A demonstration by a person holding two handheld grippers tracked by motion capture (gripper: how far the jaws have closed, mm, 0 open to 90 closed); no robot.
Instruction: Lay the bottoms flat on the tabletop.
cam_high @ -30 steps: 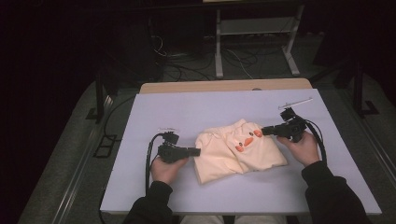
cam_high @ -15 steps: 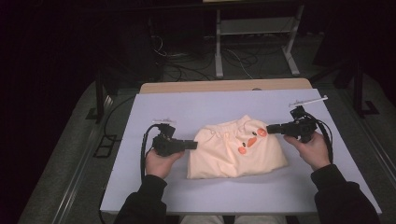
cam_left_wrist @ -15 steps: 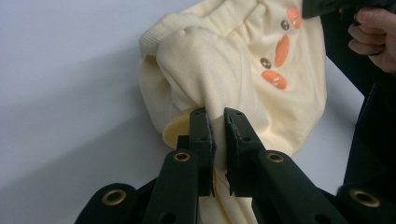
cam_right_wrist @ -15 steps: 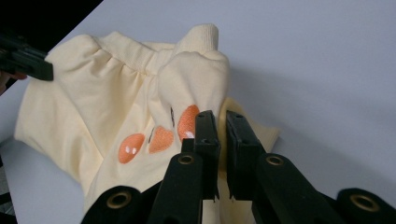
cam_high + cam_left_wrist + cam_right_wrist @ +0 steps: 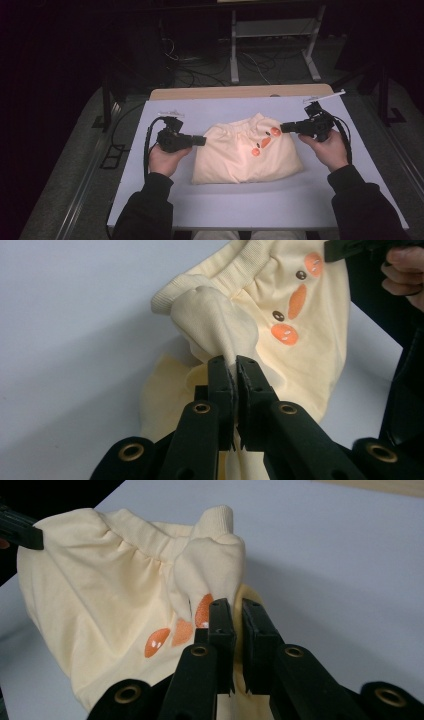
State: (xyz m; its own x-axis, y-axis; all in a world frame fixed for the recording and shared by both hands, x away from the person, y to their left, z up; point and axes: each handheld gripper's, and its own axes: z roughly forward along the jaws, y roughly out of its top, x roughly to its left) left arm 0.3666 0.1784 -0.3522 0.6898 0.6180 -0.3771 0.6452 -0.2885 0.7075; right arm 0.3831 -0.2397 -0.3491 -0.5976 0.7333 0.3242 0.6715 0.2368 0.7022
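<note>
Above the table (image 5: 150, 200), both grippers, clamped on the garment (image 5: 240, 155), have lifted it higher.

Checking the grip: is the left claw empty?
No, the left claw pinches a fold of the pale yellow cotton garment between its black jaws.

no readable txt, labels or nos. anywhere, garment (image 5: 245, 152) print just orange shapes
</note>
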